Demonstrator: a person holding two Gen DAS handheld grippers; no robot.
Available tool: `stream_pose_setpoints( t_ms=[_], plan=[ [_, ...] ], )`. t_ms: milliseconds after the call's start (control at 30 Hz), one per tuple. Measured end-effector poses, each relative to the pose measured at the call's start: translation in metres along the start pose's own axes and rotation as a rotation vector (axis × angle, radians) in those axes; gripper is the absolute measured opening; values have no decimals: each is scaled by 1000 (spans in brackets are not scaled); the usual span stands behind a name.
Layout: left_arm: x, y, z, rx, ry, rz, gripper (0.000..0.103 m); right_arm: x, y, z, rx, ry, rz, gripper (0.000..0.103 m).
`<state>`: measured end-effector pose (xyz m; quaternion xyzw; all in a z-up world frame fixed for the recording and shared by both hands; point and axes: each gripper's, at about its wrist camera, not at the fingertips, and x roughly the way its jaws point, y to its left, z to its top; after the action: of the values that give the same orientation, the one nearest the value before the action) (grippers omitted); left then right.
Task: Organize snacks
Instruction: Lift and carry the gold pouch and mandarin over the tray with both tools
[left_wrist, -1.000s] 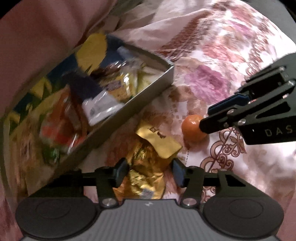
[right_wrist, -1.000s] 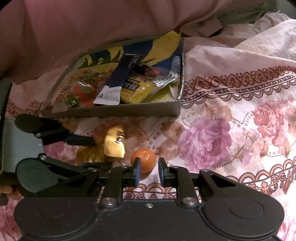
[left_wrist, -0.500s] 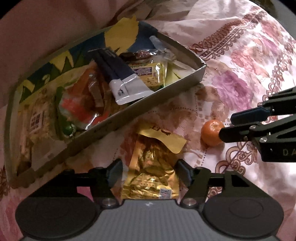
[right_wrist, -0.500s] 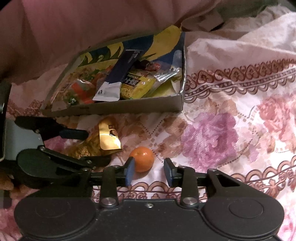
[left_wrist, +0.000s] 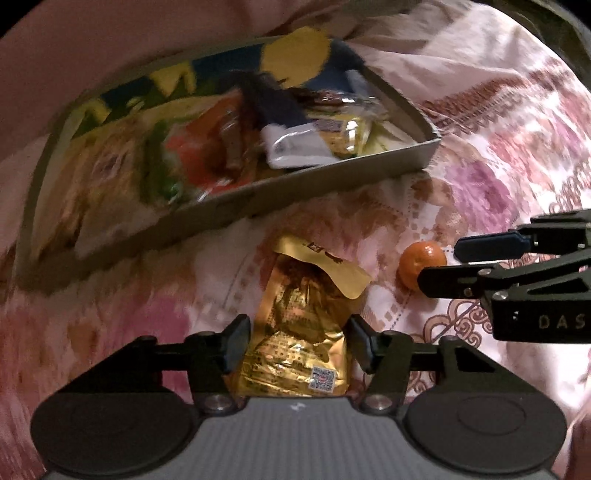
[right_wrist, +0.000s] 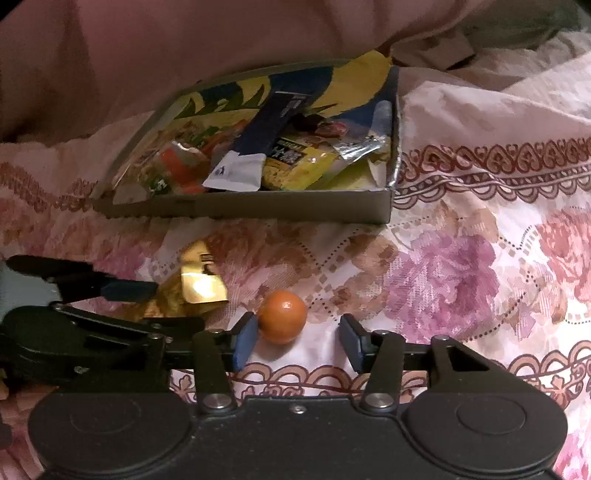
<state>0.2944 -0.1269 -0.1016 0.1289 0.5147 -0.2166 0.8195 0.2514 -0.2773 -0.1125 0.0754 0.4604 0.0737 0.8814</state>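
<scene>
Left gripper (left_wrist: 295, 341) jaws apart, straddling gold foil snack packet (left_wrist: 306, 328) on floral bedsheet (right_wrist: 461, 288). Right gripper (right_wrist: 297, 341) jaws wide apart; tangerine (right_wrist: 282, 316) against left pad. Shallow cardboard box (right_wrist: 295, 208) beyond, holding assorted snack packets.

You get dim, warm indoor light. Left wrist view smeared by motion blur across box (left_wrist: 236, 206); right wrist view sharper. Glare on gold packet (right_wrist: 201, 284). Fisheye bends edges, corners black.
</scene>
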Motion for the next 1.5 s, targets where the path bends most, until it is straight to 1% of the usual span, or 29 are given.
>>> stream_pose_setpoints(
  t_ms=[100,200,367,433,467,500,533,567,600,700,800,867,1100,1300,1500],
  plan=[
    [-5,7,-10,-96,-9,4,61,2,4,-1,-25,-1,-5,55],
    [-8,11,-16,-159,-23,9,61,5,9,-2,-59,-2,-11,56],
    [-9,9,-15,-156,-27,25,61,12,19,-5,-134,4,-38,57],
    [-8,10,-15,-158,-30,21,62,15,21,-5,-163,16,-54,55],
    [-8,11,-15,-159,-33,17,62,16,22,-6,-180,19,-65,51],
    [-7,11,-15,-159,-35,16,62,17,23,-6,-191,17,-78,50],
    [-7,11,-15,-158,-37,14,62,17,25,-6,-197,16,-90,44],
    [-7,11,-15,-157,-38,13,62,17,25,-6,-201,15,-102,34],
    [-7,11,-15,-156,-39,14,62,16,24,-6,-201,14,-113,34],
    [-7,10,-15,-154,-39,18,62,13,21,-6,-175,15,-108,34],
    [-8,9,-14,-155,-40,23,59,11,24,-8,-186,10,-121,33],
    [-9,9,-13,-156,-39,25,55,9,26,-8,-187,5,-121,33],
    [-11,10,-14,-154,-44,16,50,2,22,-5,-149,-33,-129,33],
    [-13,10,-13,-166,-63,-17,46,-4,16,-1,-105,-70,-122,33],
    [-21,17,-13,-234,-90,-132,46,-9,17,0,-98,-90,-106,33]
  ],
)
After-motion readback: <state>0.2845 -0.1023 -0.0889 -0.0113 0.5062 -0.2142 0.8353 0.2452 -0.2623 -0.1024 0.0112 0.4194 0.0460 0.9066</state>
